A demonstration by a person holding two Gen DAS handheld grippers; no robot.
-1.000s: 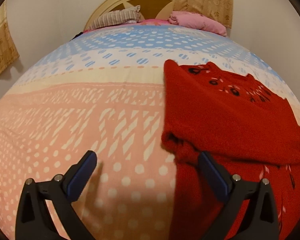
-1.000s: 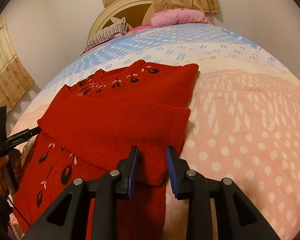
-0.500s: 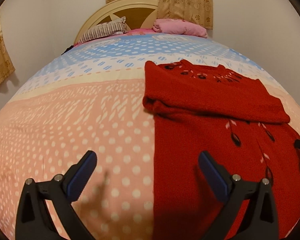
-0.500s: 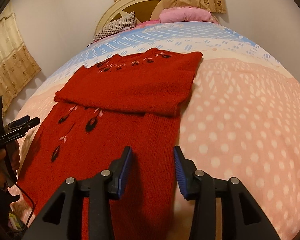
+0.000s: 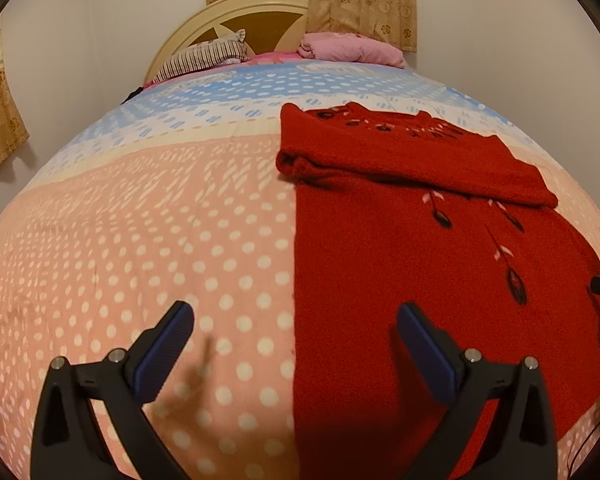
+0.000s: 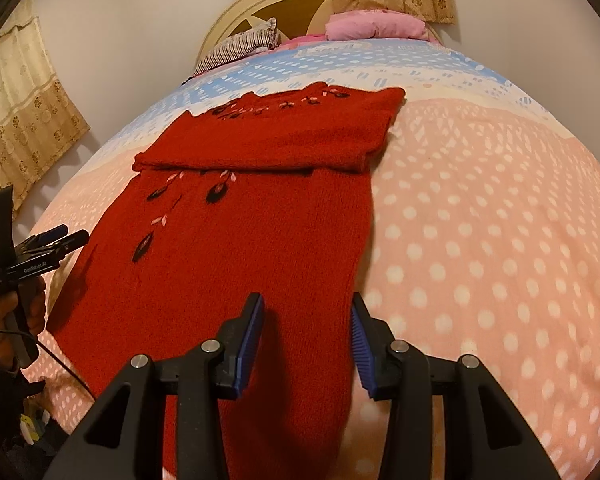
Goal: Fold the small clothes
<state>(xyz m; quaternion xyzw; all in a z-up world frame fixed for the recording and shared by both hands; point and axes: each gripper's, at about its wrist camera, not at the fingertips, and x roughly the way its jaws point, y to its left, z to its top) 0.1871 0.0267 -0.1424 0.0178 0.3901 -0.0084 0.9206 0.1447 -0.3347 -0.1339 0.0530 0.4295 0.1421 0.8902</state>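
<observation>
Right gripper (image 6: pixel 306 344), jaws apart and empty, over our red sweater's (image 6: pixel 236 248) near hem; left gripper (image 5: pixel 296 348), wide open, straddles its left edge. Sweater runs near-to-far on the bed (image 6: pixel 480 220).

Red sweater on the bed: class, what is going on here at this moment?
A person holding tongs in each hand is folding a red sweater that lies flat on a dotted bedspread. Its sleeves are folded across the chest as a band near the collar. The left tongs hang open over the sweater's left edge, gripping nothing. The right tongs are open over its right edge near the hem, also gripping nothing. The bottom half is not yet folded up.
</observation>
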